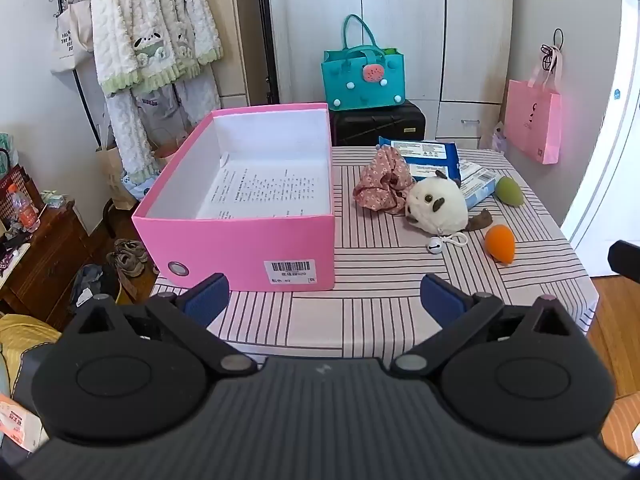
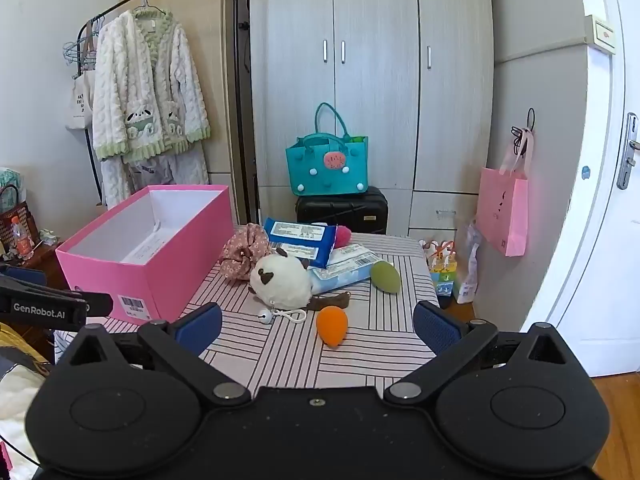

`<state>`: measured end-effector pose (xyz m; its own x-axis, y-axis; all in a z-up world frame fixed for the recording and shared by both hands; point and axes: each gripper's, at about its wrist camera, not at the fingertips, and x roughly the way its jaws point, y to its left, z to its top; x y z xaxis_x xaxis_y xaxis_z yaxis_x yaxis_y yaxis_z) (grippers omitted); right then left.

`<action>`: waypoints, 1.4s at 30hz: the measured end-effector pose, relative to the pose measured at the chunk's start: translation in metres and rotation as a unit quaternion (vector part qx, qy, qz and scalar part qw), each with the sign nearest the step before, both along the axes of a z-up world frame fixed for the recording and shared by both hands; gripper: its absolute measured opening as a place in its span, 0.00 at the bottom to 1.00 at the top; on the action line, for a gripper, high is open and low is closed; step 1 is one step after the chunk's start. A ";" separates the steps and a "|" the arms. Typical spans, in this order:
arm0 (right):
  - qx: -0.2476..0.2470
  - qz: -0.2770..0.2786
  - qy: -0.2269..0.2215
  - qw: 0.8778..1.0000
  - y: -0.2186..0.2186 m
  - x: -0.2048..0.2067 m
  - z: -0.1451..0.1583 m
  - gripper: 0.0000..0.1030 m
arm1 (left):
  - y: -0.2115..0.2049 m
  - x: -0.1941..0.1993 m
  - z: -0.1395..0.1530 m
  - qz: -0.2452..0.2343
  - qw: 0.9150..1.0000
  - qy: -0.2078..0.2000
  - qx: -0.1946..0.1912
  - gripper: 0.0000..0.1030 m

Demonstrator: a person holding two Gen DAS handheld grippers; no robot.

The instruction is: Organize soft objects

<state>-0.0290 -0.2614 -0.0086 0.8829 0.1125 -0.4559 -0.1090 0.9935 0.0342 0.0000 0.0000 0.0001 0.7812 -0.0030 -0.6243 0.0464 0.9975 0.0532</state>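
At the near tabletop edge: two tongs, one per hand, both hovering over the striped cloth and gripping nothing.
Left tongs: spread wide, blue pads apart; the pink box stands just ahead of them, left of centre.
Right tongs: spread wide as well; the orange sponge lies just ahead, between the blue pads in view.
Left tongs seen from the right wrist: a black arm at the left edge, lettered "GenRobot.AI".
Sponges: two egg-shaped ones, orange sponge nearest the tongs, green sponge farther back and to the right, well apart.
Plush toy: one, white with dark patches, lying between box and sponges; a small bell on a white cord lies by it.
Floral cloth: one bunched pink piece, touching the plush on its far left side.
Wipe packs: one blue pack and one pale pack, overlapping behind the plush; their print is too small to read.
Pink box: one, open, white inside, with a printed sheet on its floor; barcode sticker on the near wall, text unreadable.
Tabletop: pale cloth with dark line blocks.
Beyond: one teal bag on a black case, one pink paper bag hanging, a fleece robe on a rack.
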 end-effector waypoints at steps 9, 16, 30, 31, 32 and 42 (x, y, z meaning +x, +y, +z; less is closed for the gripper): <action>0.001 -0.003 -0.003 1.000 -0.004 0.000 0.000 1.00 | -0.003 -0.004 0.004 -0.014 0.999 -0.019 -0.023 1.00; 0.000 -0.001 -0.009 1.000 -0.007 0.001 -0.005 1.00 | -0.005 -0.008 0.002 -0.009 0.999 -0.034 -0.010 1.00; -0.004 0.002 -0.014 1.000 -0.009 0.001 -0.006 1.00 | 0.003 -0.010 0.004 0.011 0.999 -0.046 -0.012 1.00; -0.004 0.003 -0.013 1.000 -0.009 0.001 -0.007 1.00 | 0.004 -0.010 0.004 0.012 0.999 -0.045 -0.012 1.00; -0.004 0.002 -0.013 1.000 -0.009 0.002 -0.007 1.00 | 0.003 -0.010 0.004 0.012 0.999 -0.046 -0.011 1.00; -0.006 0.006 -0.016 1.000 -0.009 0.000 -0.008 1.00 | 0.002 -0.012 0.005 0.019 0.998 -0.049 -0.015 1.00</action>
<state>-0.0289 -0.2702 -0.0162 0.8954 0.1177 -0.4293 -0.1212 0.9924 0.0193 -0.0125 0.0023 0.0050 0.8387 0.0102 -0.5444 0.0048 0.9996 0.0261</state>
